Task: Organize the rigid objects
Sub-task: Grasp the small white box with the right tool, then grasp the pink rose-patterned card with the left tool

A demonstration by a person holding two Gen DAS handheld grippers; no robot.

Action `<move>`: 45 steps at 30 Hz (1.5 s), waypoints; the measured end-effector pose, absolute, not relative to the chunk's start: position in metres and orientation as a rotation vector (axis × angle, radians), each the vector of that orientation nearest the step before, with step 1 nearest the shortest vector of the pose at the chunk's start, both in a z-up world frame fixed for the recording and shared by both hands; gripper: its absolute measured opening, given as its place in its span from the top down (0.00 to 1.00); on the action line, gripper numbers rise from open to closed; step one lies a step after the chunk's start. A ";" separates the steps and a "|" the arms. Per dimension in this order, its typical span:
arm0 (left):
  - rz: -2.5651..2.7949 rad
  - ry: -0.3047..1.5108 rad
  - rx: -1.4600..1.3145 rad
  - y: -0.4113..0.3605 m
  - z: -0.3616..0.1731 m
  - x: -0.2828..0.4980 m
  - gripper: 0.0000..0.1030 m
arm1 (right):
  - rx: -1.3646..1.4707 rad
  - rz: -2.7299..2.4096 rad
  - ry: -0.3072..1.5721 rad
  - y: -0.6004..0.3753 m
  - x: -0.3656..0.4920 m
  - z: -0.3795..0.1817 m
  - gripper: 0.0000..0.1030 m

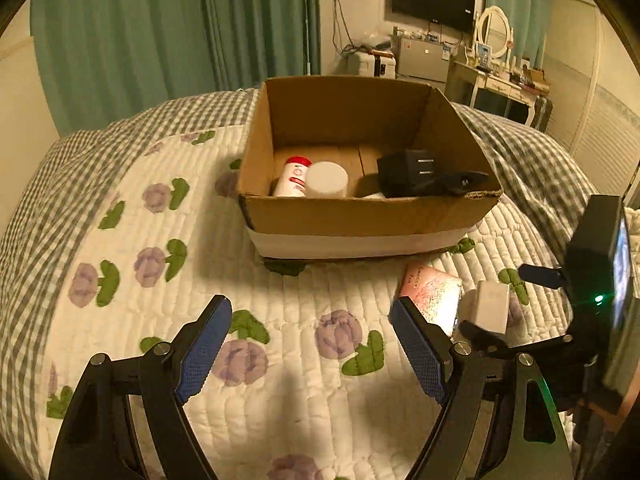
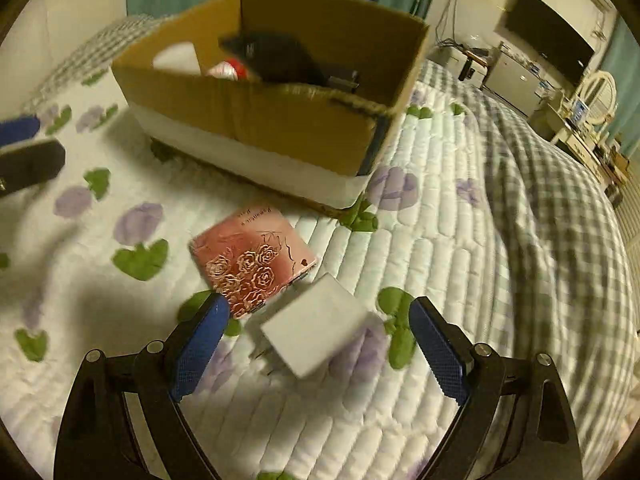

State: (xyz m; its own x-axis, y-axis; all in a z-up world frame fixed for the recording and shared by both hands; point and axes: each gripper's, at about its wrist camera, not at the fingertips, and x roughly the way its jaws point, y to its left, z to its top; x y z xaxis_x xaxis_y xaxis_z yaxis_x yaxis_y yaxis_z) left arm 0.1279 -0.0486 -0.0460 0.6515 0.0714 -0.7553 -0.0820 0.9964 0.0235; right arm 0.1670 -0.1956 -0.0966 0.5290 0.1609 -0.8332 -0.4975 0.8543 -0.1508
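A cardboard box (image 1: 360,220) (image 2: 256,120) stands on the quilted bed. Inside lie a red-capped white bottle (image 1: 292,178), a white jar (image 1: 326,180) and a black charger (image 1: 416,174). In front of the box lie a pink rose-patterned case (image 2: 252,268) (image 1: 430,292) and a white plug adapter (image 2: 316,336) (image 1: 486,306). My right gripper (image 2: 318,344) is open, hovering over the white adapter, which sits between its fingers. My left gripper (image 1: 310,348) is open and empty above bare quilt, left of the pink case.
The bed has a white quilt (image 1: 280,292) with purple flowers and a grey checked blanket (image 2: 540,200) on the right. Beyond the bed are green curtains (image 1: 160,32), a dresser with mirror (image 1: 496,76) and a wall television (image 1: 434,0).
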 end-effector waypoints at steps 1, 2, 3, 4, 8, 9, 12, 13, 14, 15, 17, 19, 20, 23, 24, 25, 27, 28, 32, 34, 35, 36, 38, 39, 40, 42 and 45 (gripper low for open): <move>0.087 0.861 -0.011 -0.050 -0.049 0.129 0.18 | -0.402 0.414 0.937 -0.195 0.169 -0.102 0.12; 0.088 0.867 -0.010 -0.051 -0.052 0.131 0.18 | -0.407 0.410 0.929 -0.196 0.169 -0.106 0.17; 0.092 0.876 -0.008 -0.054 -0.055 0.133 0.18 | -0.419 0.394 0.908 -0.197 0.169 -0.109 0.22; 0.096 0.885 -0.010 -0.055 -0.057 0.135 0.18 | -0.431 0.375 0.892 -0.200 0.170 -0.115 0.24; 0.086 0.907 -0.029 -0.063 -0.061 0.141 0.18 | -0.350 0.422 0.906 -0.215 0.172 -0.122 0.34; 0.086 0.908 -0.027 -0.066 -0.061 0.142 0.18 | -0.361 0.432 0.908 -0.214 0.172 -0.121 0.42; 0.080 0.914 -0.018 -0.074 -0.061 0.142 0.18 | -0.357 0.454 0.908 -0.216 0.173 -0.116 0.47; 0.084 0.922 -0.016 -0.076 -0.062 0.142 0.18 | -0.344 0.456 0.907 -0.218 0.173 -0.114 0.48; 0.084 0.926 -0.015 -0.077 -0.063 0.143 0.18 | -0.334 0.457 0.910 -0.220 0.174 -0.113 0.49; 0.084 0.930 -0.012 -0.078 -0.064 0.143 0.18 | -0.333 0.458 0.910 -0.220 0.174 -0.112 0.50; 0.087 0.934 -0.006 -0.082 -0.066 0.145 0.18 | -0.351 0.460 0.892 -0.222 0.173 -0.104 0.53; 0.083 0.946 -0.004 -0.087 -0.069 0.147 0.18 | -0.360 0.455 0.870 -0.225 0.173 -0.094 0.54; 0.078 0.951 -0.002 -0.090 -0.071 0.149 0.18 | -0.347 0.453 0.864 -0.229 0.174 -0.088 0.55; 0.058 0.962 0.006 -0.102 -0.076 0.154 0.18 | -0.326 0.439 0.850 -0.240 0.180 -0.076 0.56; 0.050 0.965 0.012 -0.107 -0.078 0.156 0.18 | -0.324 0.437 0.847 -0.244 0.181 -0.074 0.56; 0.045 0.967 0.018 -0.111 -0.080 0.157 0.18 | -0.321 0.435 0.845 -0.247 0.183 -0.072 0.56; 0.026 0.974 0.032 -0.120 -0.086 0.161 0.18 | -0.318 0.423 0.839 -0.255 0.186 -0.068 0.56; 0.015 0.979 0.037 -0.125 -0.089 0.163 0.18 | -0.315 0.421 0.840 -0.258 0.187 -0.067 0.56; -0.025 0.999 0.062 -0.140 -0.103 0.173 0.18 | -0.302 0.421 0.846 -0.268 0.195 -0.066 0.57; -0.038 1.014 0.070 -0.145 -0.112 0.180 0.18 | -0.294 0.427 0.845 -0.271 0.196 -0.066 0.57; -0.041 1.022 0.069 -0.146 -0.116 0.184 0.18 | -0.282 0.432 0.847 -0.273 0.197 -0.066 0.57; -0.041 1.032 0.067 -0.147 -0.122 0.189 0.18 | -0.272 0.433 0.849 -0.274 0.198 -0.067 0.57; -0.030 1.046 0.072 -0.149 -0.131 0.195 0.18 | -0.261 0.439 0.854 -0.275 0.201 -0.070 0.57; -0.027 1.053 0.077 -0.150 -0.136 0.198 0.18 | -0.260 0.439 0.854 -0.275 0.201 -0.071 0.57; -0.028 1.044 0.074 -0.151 -0.139 0.201 0.18 | -0.256 0.441 0.855 -0.275 0.202 -0.072 0.57; -0.032 1.031 0.062 -0.150 -0.139 0.204 0.18 | -0.247 0.443 0.859 -0.276 0.203 -0.074 0.57; -0.046 1.024 0.043 -0.146 -0.138 0.203 0.21 | -0.243 0.445 0.875 -0.275 0.205 -0.079 0.57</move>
State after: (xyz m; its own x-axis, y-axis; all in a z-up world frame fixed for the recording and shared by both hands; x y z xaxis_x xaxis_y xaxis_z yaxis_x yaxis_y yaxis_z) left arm 0.2034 -0.1463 -0.1384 0.5195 -0.0181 -0.8543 0.0581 0.9982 0.0141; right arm 0.2050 -0.2748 -0.0792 0.5579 0.2754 -0.7829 -0.4707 0.8819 -0.0252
